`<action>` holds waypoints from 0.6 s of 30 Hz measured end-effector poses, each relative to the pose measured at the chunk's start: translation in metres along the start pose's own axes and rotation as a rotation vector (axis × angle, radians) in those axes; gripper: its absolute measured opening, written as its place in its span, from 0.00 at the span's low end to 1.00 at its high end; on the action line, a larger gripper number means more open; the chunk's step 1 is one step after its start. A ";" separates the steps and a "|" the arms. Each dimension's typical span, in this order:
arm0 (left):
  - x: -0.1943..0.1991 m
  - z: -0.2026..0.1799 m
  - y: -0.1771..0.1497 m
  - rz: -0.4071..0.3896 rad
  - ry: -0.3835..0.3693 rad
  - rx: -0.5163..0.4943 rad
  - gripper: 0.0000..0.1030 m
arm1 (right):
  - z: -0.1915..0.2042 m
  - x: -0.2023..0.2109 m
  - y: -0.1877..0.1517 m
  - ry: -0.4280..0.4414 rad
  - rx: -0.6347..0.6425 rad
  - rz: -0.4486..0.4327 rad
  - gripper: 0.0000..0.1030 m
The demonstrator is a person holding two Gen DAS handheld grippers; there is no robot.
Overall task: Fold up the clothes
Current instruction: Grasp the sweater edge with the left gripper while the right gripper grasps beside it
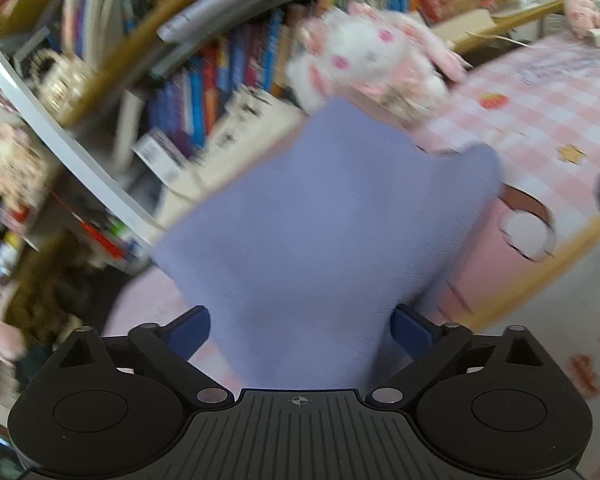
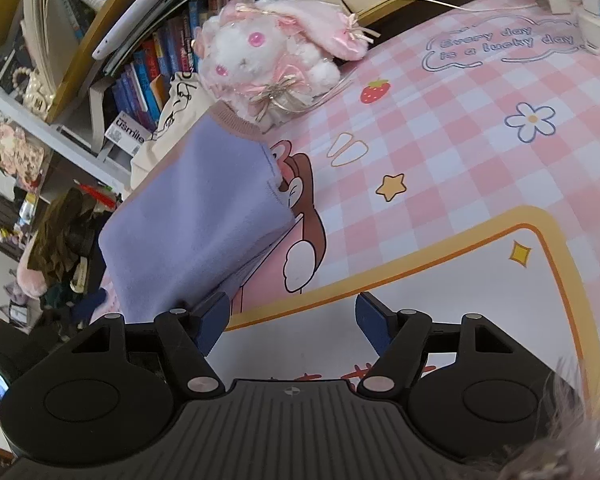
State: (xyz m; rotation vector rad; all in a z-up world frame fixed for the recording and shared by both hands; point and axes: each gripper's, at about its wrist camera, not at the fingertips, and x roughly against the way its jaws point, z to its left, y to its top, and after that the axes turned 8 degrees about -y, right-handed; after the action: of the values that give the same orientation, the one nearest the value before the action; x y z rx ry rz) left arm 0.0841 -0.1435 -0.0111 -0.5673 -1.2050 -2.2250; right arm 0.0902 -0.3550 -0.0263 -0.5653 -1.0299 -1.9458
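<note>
A lilac garment (image 1: 320, 216) is lying on the pink checked worktop (image 2: 440, 128), reaching in between the wide-spread fingers of the left claw (image 1: 300, 330), whose pads are not pressing it. The right claw (image 2: 292, 320) is gaping over bare worktop, the garment's edge just beside its left finger. A plush rabbit (image 2: 260, 60) is sitting behind.

From the right gripper (image 2: 290, 320), the pink checked mat (image 2: 460, 152) lies bare from twelve round to three o'clock. At eleven the plush bunny (image 2: 260, 60) blocks the way, with the lavender garment (image 2: 196, 216) at ten just beside it. The bookshelf (image 2: 148, 60) walls off nine to twelve; small white devices (image 2: 596, 12) crowd the two o'clock corner.
</note>
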 end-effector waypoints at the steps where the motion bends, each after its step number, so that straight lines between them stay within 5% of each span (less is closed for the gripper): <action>1: 0.001 0.004 0.003 -0.011 0.016 0.001 0.94 | -0.002 0.001 0.000 0.006 -0.012 0.000 0.68; 8: -0.004 0.001 0.004 0.003 0.016 -0.042 0.94 | -0.009 0.000 0.002 0.039 -0.038 0.029 0.68; 13: -0.009 -0.002 -0.001 0.044 -0.009 -0.066 0.75 | -0.009 0.001 0.002 0.125 -0.025 0.057 0.67; 17: -0.007 0.009 0.002 0.061 -0.051 0.007 0.16 | -0.008 -0.003 0.005 0.203 -0.040 0.095 0.68; 18: 0.000 0.015 0.004 0.045 -0.065 0.046 0.15 | -0.007 -0.004 0.007 0.220 -0.046 0.105 0.68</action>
State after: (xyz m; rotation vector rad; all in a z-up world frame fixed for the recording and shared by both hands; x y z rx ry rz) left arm 0.0880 -0.1327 -0.0012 -0.6467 -1.2605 -2.1513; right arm 0.0986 -0.3615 -0.0299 -0.4105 -0.8037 -1.8941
